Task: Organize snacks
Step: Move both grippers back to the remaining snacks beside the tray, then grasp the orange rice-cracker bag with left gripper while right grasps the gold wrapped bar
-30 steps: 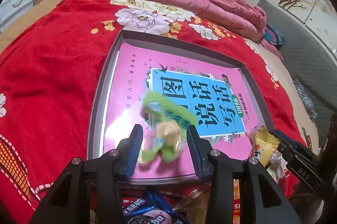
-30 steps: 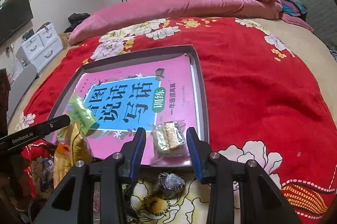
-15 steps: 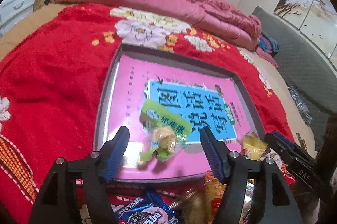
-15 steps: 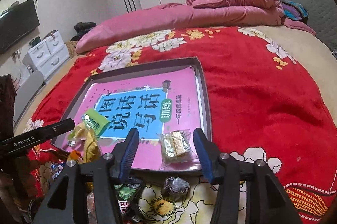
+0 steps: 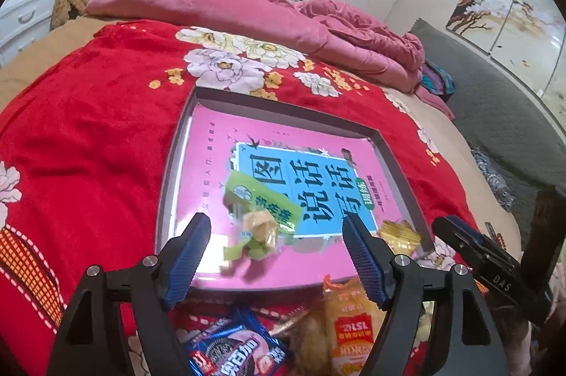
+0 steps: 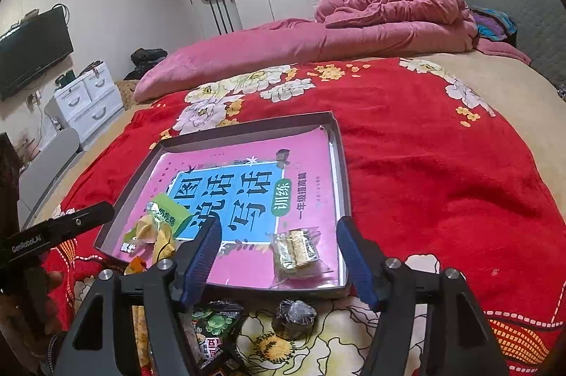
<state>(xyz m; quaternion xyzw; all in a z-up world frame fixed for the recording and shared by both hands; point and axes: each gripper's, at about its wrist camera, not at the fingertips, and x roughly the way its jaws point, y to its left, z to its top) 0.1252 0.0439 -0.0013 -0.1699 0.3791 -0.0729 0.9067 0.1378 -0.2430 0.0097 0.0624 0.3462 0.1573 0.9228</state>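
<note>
Bed with a red floral blanket (image 6: 424,171); a shallow grey tray (image 6: 341,185) sits on it, lined with a pink-and-blue book cover (image 6: 247,195).

Left claw (image 5: 276,255): jaws opening, blue pads well apart. A green-wrapped snack (image 5: 260,217) lies on the tray floor between them, near the tray's front left, touched by neither pad. Its green label end points toward the tray's middle.

Below the left claw, outside the tray's front wall on the blanket: a blue cookie packet (image 5: 233,347) and an orange packet (image 5: 348,323), side by side. A yellow wrapper (image 5: 399,232) sits at the tray's front right corner in the left view; whether it is inside the rim I cannot tell.

Right claw (image 6: 283,261): jaws opening, pads apart. A clear-wrapped gold snack (image 6: 297,250) lies inside the tray by its front right wall, between the pads, free of both.

In front of the tray, under the right claw: a dark round wrapped sweet (image 6: 295,317) and a green-and-black packet (image 6: 214,323) on the blanket.
</note>
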